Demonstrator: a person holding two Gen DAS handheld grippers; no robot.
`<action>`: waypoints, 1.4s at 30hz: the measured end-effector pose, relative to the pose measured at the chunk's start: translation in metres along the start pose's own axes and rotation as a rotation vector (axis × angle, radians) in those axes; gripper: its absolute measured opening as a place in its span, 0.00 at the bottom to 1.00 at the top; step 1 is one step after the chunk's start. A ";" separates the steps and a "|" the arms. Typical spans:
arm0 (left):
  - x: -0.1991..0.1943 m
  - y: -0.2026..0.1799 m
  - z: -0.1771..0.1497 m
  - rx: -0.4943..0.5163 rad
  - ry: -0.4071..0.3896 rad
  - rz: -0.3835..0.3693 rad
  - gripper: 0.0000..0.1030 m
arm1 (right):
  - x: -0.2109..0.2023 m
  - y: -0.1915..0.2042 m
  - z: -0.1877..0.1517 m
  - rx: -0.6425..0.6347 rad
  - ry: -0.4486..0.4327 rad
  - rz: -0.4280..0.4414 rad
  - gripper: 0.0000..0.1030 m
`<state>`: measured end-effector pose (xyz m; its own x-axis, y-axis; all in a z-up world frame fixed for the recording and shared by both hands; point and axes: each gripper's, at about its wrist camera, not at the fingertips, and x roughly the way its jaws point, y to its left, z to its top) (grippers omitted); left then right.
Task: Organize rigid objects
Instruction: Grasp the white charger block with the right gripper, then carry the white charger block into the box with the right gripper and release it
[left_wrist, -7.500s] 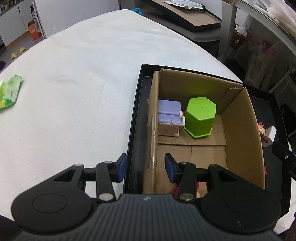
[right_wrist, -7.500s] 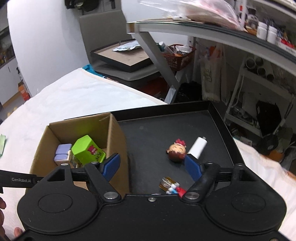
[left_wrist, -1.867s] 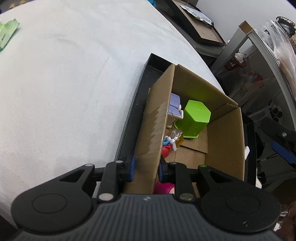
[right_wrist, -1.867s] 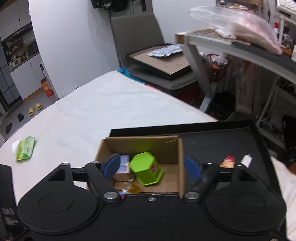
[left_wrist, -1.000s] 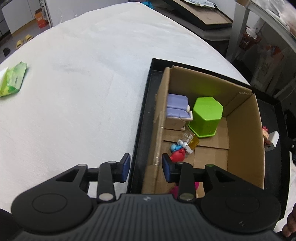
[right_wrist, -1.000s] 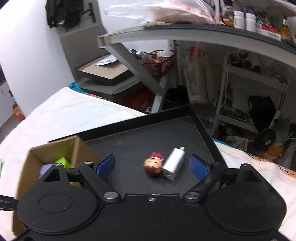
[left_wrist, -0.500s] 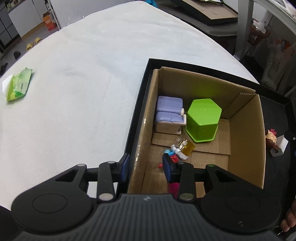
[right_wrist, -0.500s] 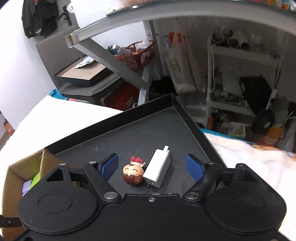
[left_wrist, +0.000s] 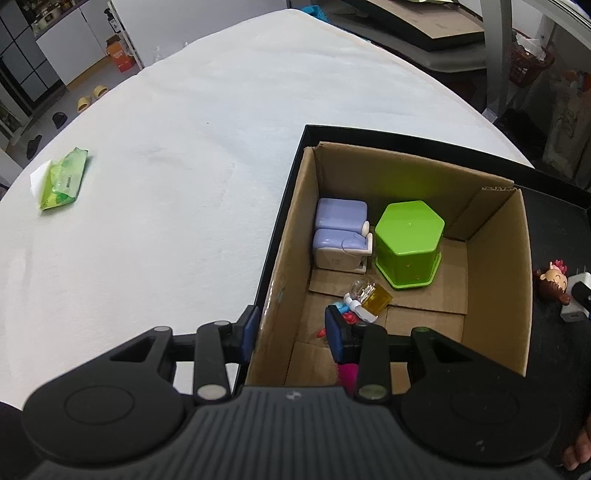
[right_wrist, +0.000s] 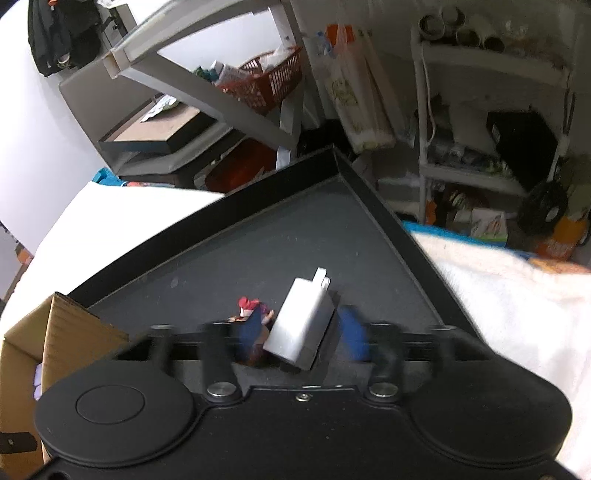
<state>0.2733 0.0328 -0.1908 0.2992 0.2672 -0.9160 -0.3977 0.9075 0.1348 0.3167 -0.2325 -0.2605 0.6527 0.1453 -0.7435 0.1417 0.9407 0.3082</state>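
My left gripper (left_wrist: 291, 330) is open and straddles the near left wall of the cardboard box (left_wrist: 495, 266). One pad is outside the wall and one inside. In the box stand a green hexagonal container (left_wrist: 408, 240) and a purple toy chair (left_wrist: 341, 236). A small toy with a yellow cube (left_wrist: 365, 299) lies beside them. On the black tray (right_wrist: 295, 240) my right gripper (right_wrist: 299, 332) is closing, its blurred blue pads against both sides of the white charger (right_wrist: 301, 321). The doll head (right_wrist: 251, 306) lies right beside the charger, partly behind the left finger.
A green wipes packet (left_wrist: 61, 179) lies far left on the white tablecloth (left_wrist: 184, 147). Something pink (left_wrist: 345, 373) sits at the box's near end. Shelving and clutter (right_wrist: 480, 110) stand beyond the tray's far corner. A person's fingertips (left_wrist: 578, 450) show at the lower right.
The right gripper came down over the charger and its jaws went from wide apart to tight around it. The left gripper drifted a little along the box wall.
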 end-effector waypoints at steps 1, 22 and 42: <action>-0.001 0.000 0.000 0.000 -0.002 0.002 0.37 | -0.001 -0.002 0.000 0.006 -0.005 -0.003 0.24; -0.010 0.008 -0.012 0.015 -0.018 -0.033 0.37 | -0.036 -0.008 0.006 0.065 -0.105 0.080 0.21; 0.015 0.035 -0.008 -0.012 -0.030 -0.139 0.37 | -0.070 0.039 0.002 -0.074 -0.099 0.057 0.21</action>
<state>0.2571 0.0662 -0.2024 0.3784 0.1487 -0.9136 -0.3606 0.9327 0.0024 0.2779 -0.2066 -0.1953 0.7288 0.1719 -0.6628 0.0494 0.9523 0.3013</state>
